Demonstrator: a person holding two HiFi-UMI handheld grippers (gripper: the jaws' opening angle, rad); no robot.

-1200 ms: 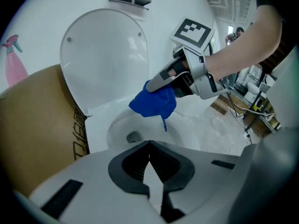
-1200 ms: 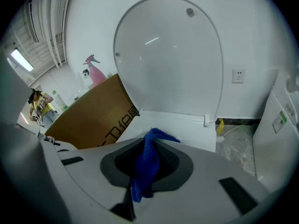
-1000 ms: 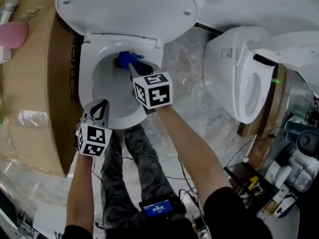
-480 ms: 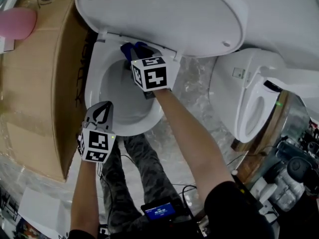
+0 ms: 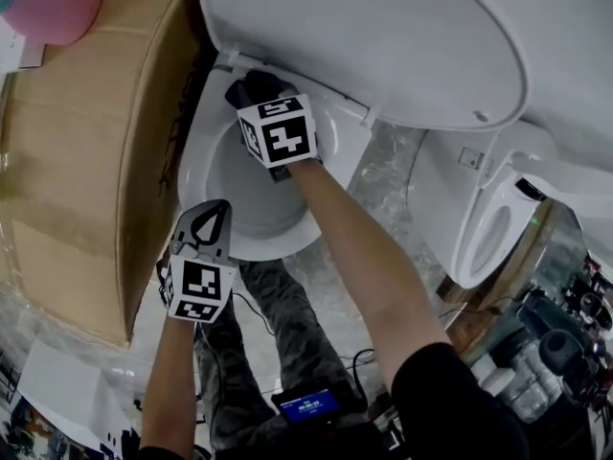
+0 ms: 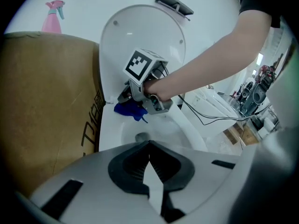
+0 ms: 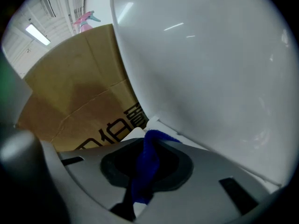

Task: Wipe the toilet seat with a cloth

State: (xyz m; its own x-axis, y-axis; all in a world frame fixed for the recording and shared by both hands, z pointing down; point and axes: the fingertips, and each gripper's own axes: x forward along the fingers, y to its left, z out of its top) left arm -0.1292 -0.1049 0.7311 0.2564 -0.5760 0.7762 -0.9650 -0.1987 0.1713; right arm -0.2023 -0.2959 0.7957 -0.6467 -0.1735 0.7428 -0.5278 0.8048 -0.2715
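Much of cloth (image 6: 129, 110) — behind right tool (image 6: 126, 96)

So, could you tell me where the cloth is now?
In the left gripper view, the cloth is in the right gripper at the rim's back, under the raised lid, near the box.

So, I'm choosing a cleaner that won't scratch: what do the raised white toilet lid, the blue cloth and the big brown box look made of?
Raised white toilet lid: probably glossy moulded plastic, judging by its sharp light reflections. Blue cloth: soft matte fabric, bunched in limp folds. Big brown box: dull cardboard, with creases and printed characters.
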